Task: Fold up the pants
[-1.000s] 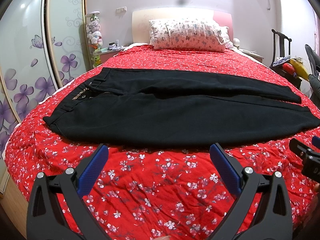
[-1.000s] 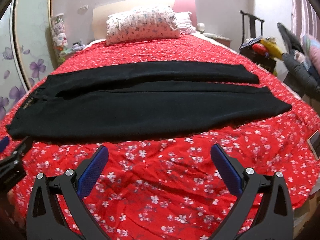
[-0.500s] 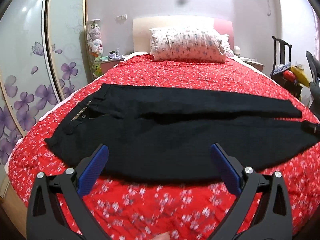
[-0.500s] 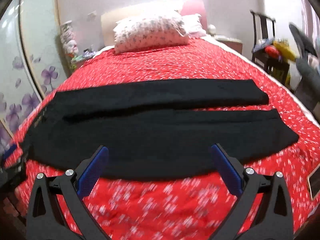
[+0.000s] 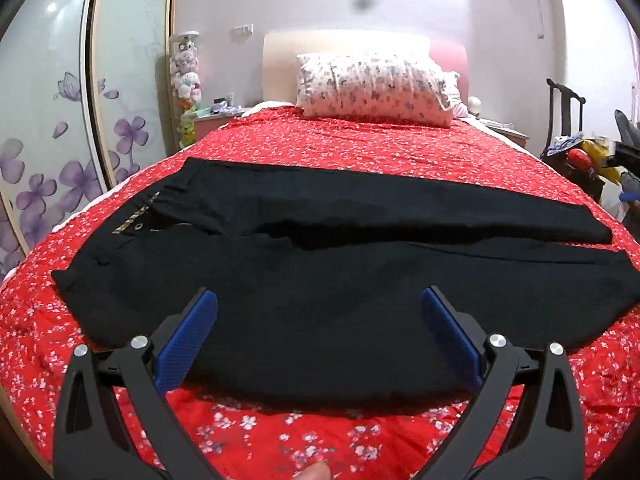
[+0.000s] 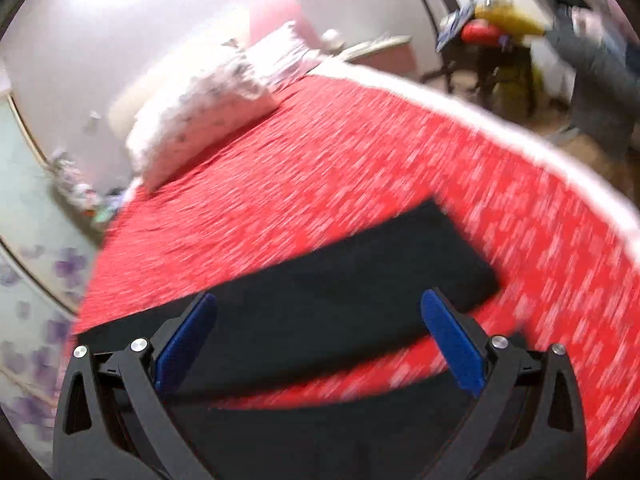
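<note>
Black pants (image 5: pixel 328 256) lie flat across a red flowered bedspread (image 5: pixel 360 148), waistband at the left, leg ends at the right, one leg farther back than the other. My left gripper (image 5: pixel 318 300) is open and empty, hovering over the near leg's middle. The right wrist view is blurred by motion. My right gripper (image 6: pixel 318 300) is open and empty above the far leg's end (image 6: pixel 400 264), with the near leg (image 6: pixel 340 436) below it.
A flowered pillow (image 5: pixel 376 88) leans on the headboard. A wardrobe with purple flowers (image 5: pixel 60 128) stands at the left. A dark chair with clutter (image 5: pixel 576 148) stands right of the bed; it also shows in the right wrist view (image 6: pixel 484 36).
Both grippers have moved forward over the pants. The right gripper has swung fast toward the leg ends and tilted; its view is now blurred.
</note>
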